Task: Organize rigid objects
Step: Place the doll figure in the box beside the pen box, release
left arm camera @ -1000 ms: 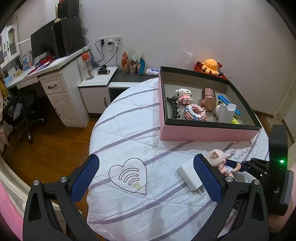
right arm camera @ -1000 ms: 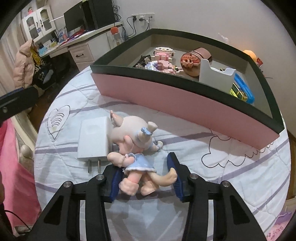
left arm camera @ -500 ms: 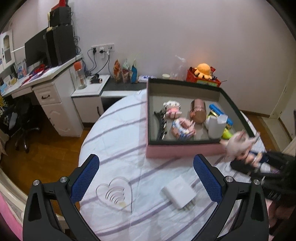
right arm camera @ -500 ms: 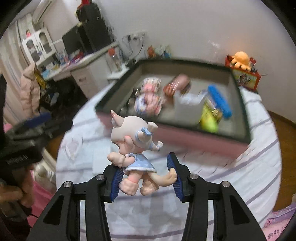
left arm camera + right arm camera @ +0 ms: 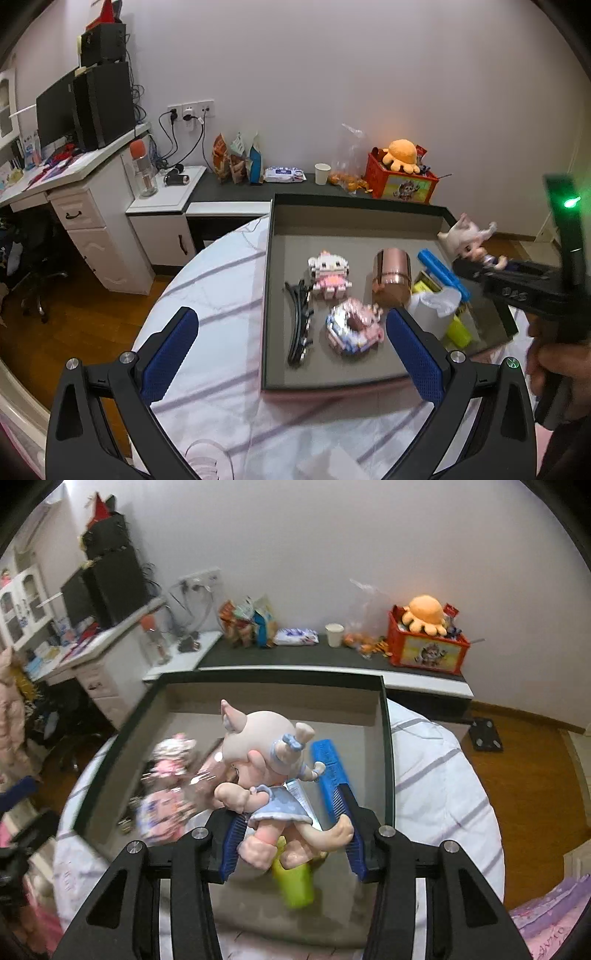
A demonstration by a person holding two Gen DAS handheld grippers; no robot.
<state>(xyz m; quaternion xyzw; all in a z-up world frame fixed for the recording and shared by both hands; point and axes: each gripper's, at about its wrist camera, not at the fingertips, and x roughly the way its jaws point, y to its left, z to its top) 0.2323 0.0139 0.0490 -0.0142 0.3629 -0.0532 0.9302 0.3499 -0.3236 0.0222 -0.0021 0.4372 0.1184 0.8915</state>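
A home bedroom: quilted bed [image 5: 221, 295], computer desk [image 5: 74, 173].

glossy plastic doll [image 5: 266, 771], seemingly metal canister [image 5: 392, 273]

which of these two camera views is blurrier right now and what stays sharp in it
The right wrist view is blurrier: the box and the toys in it smear with motion, while the doll in the right gripper stays sharp. The left wrist view is mostly crisp, with fisheye bending at the edges.

right hand-held gripper [image 5: 491, 263] holds doll [image 5: 469, 240] above the box's [image 5: 354, 214] right edge.
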